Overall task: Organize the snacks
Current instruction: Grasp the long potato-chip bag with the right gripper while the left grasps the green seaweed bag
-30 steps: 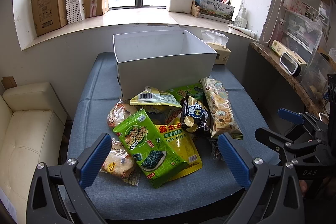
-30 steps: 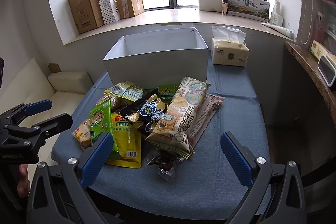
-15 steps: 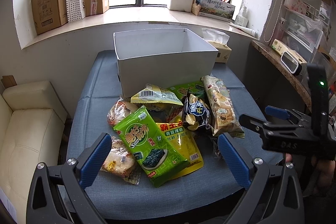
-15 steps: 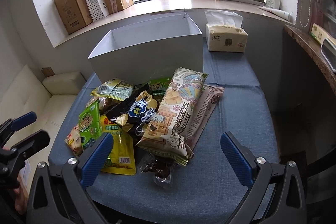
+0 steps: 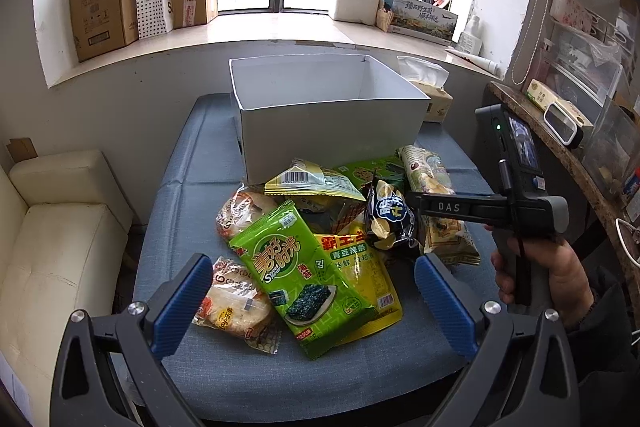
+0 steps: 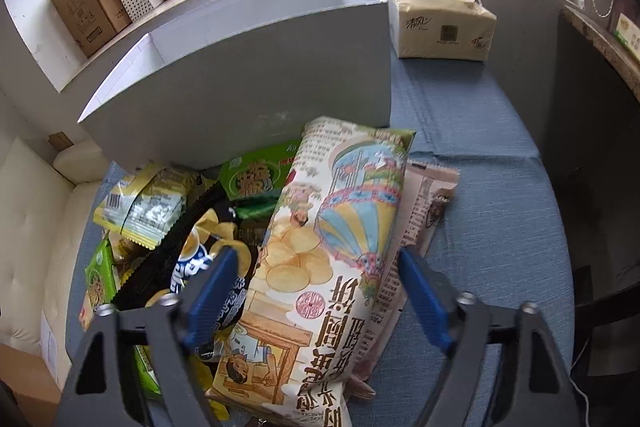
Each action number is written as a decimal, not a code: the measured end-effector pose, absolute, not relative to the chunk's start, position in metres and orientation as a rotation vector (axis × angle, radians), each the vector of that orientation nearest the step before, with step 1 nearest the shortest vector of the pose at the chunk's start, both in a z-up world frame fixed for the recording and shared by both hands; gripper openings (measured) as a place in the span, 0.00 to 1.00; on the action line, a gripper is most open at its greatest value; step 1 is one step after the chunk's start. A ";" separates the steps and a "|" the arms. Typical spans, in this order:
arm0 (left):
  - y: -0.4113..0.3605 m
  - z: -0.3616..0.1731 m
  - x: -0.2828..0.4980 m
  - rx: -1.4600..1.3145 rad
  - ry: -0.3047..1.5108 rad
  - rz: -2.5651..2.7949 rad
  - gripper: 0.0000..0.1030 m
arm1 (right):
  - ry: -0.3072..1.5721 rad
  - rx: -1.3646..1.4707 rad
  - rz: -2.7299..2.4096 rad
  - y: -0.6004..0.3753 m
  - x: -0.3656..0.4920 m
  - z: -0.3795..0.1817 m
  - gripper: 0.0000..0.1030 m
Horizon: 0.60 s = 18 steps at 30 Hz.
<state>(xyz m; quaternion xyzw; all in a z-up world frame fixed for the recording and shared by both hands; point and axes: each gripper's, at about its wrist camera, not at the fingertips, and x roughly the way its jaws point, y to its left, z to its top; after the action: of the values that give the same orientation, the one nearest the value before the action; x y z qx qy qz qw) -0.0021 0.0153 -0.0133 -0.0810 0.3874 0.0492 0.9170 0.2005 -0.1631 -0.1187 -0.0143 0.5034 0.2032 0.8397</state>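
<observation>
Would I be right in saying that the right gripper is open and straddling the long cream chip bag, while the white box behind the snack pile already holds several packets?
Not quite: the white box shows only bare inner walls in the left wrist view, with no packets visible inside. The rest holds: the right gripper is open, its fingers either side of the long cream chip bag.

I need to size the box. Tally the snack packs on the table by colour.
Green packs: 2
Yellow packs: 2
Clear pastry packs: 2
Dark chip bag: 1
Cream bag: 1
Pink bag: 1
Total: 9 in view; others may lie hidden underneath.
</observation>
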 end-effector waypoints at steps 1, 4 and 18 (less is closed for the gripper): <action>0.017 -0.013 -0.003 -0.172 0.785 0.108 1.00 | 1.069 -0.034 0.421 -0.163 0.200 -0.121 0.55; 0.020 -0.010 -0.005 -0.177 0.747 0.119 1.00 | 1.053 -0.016 0.423 -0.167 0.195 -0.119 0.46; 0.030 -0.026 0.019 -0.162 0.736 0.121 1.00 | 0.928 0.069 0.473 -0.196 0.157 -0.064 0.40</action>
<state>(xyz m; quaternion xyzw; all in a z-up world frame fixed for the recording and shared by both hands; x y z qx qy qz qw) 0.0192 0.0302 -0.0265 -0.0788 0.3593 0.0588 0.9280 0.1572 -0.1957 -0.0640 0.0331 0.4433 0.2258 0.8668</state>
